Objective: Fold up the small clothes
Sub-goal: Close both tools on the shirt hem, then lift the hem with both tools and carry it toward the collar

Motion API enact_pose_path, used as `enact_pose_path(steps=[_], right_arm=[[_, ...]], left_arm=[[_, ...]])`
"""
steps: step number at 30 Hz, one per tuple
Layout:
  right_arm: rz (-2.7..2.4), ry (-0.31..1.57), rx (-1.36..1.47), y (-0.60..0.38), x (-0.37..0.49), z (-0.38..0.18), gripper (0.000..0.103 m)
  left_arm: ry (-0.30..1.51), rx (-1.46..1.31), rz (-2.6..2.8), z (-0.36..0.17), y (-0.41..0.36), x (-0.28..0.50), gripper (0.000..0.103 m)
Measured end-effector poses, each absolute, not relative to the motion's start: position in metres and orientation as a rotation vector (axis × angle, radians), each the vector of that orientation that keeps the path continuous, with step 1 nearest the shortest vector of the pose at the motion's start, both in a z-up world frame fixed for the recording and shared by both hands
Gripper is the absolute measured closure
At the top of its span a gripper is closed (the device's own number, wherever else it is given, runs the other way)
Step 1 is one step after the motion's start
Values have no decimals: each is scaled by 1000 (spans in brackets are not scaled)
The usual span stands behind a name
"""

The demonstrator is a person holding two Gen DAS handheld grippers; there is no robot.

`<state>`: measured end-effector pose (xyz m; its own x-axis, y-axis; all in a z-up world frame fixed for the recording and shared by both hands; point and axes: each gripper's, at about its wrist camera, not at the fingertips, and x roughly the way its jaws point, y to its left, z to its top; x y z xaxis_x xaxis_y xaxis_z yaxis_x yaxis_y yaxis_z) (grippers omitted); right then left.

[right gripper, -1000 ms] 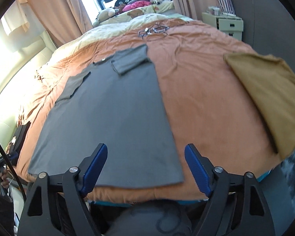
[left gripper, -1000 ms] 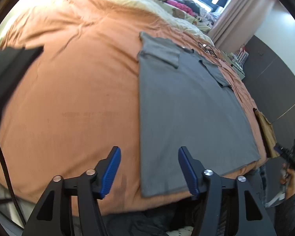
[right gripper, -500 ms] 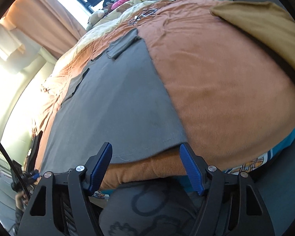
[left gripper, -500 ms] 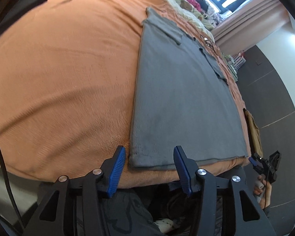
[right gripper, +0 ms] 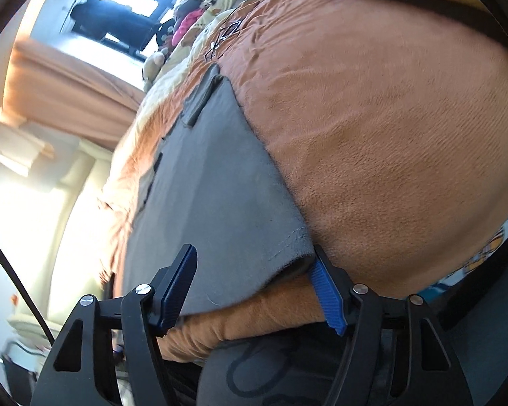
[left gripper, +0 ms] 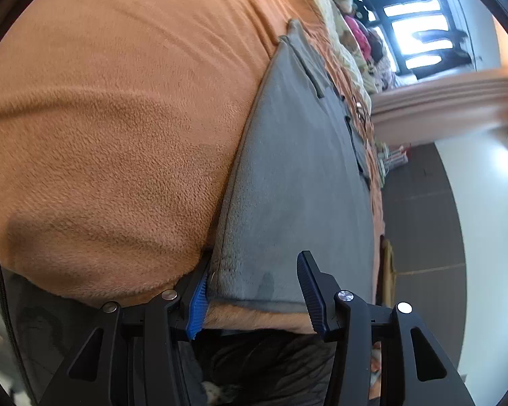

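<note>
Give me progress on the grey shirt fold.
Done: grey shirt lies flat on the orange blanket, sleeves folded in. In hand: left tool and right tool, both open, straddle the two hem corners. Left: close, lift and fold the hem toward the collar.

Both grippers have dropped from above the bed to the near hem of the grey shirt [left gripper: 298, 176]. The left gripper [left gripper: 252, 299] now straddles its lower-left corner (blue pad touching the edge). The right gripper [right gripper: 254, 286] brackets the lower-right corner, jaws spread.
</note>
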<state>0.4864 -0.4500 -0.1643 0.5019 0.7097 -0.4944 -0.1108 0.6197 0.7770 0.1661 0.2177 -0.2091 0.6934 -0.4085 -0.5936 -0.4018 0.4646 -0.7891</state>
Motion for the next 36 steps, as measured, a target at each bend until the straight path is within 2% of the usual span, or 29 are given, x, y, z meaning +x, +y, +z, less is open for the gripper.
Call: enact_pose_path(steps=[5, 9, 10, 12, 14, 15, 17, 26, 36], right_arm=[[569, 899, 856, -449, 484, -184, 44], [505, 891, 884, -445, 488, -191, 60], [492, 892, 893, -444, 489, -193, 62], [469, 901, 892, -441, 487, -194, 74], [449, 905, 884, -439, 486, -194, 85], [443, 903, 876, -439, 484, -192, 93], [422, 898, 851, -439, 481, -185, 102], [448, 806, 754, -429, 455, -124, 103], [516, 740, 714, -431, 402, -94, 103]], left_arm=[[810, -1190, 36, -211, 214, 162, 52], [795, -1196, 85, -209, 213, 162, 53], [797, -1187, 101, -209, 212, 162, 56], [813, -1161, 147, -208, 209, 166, 68], [829, -1154, 188, -211, 211, 166, 87], [839, -1159, 205, -213, 212, 166, 91], [831, -1179, 209, -215, 216, 164, 96], [740, -1162, 182, -189, 228, 149, 98], [617, -1131, 144, -136, 248, 111, 98]])
